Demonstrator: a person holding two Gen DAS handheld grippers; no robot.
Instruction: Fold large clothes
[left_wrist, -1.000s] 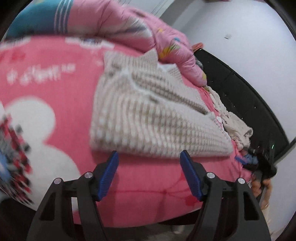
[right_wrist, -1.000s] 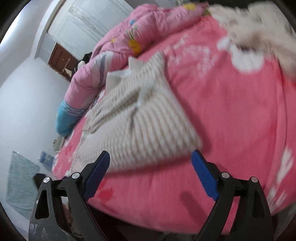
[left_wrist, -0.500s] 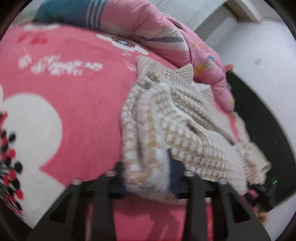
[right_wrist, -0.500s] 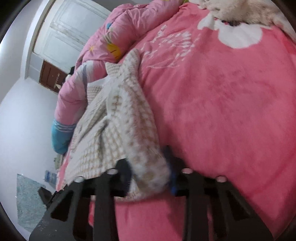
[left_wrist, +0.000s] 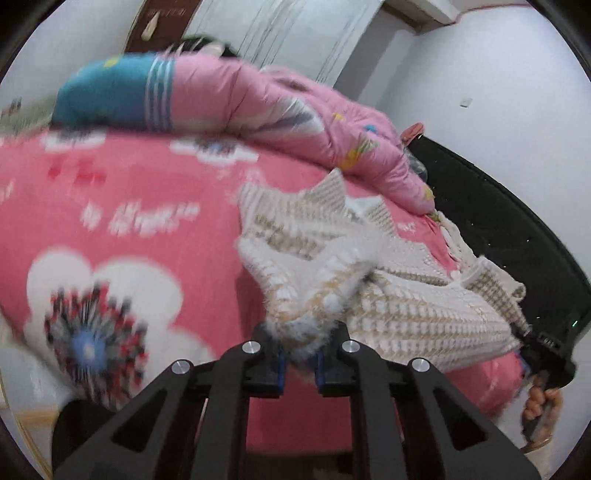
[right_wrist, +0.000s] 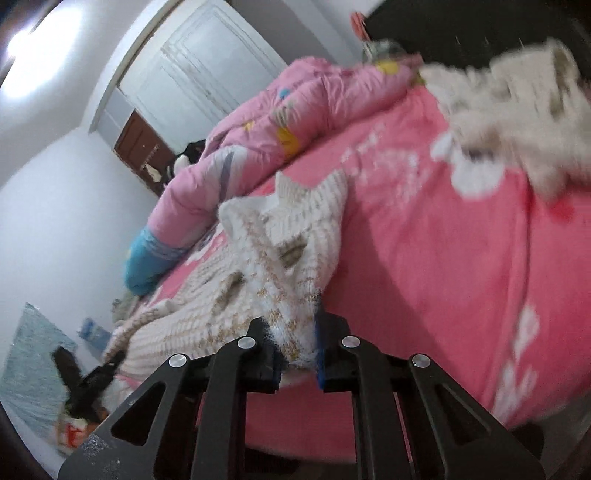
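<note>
In the left wrist view, the pink bed cover with its white flower prints filled the left side, and a rolled pink quilt with a blue striped end lay along its far edge. Right of centre, the cream knitted sweater lay on the bed, its near hem lifted off the cover. The left hand-held gripper had just been closing, and its blue pads were pinching a fluffy corner of that hem. At the far right edge, the right hand-held gripper gripped the other corner of the hem, with the person's hand below it against a dark headboard.

In the right wrist view, the left hand-held gripper showed small at the lower left, at the sweater's far corner. The sweater ran from there up to the middle, bunched and raised. The right hand-held gripper had likewise just been closing and was clamped on the near corner of the knit. To the right lay the bare pink cover, and a blurred pale garment lay at the upper right.
</note>
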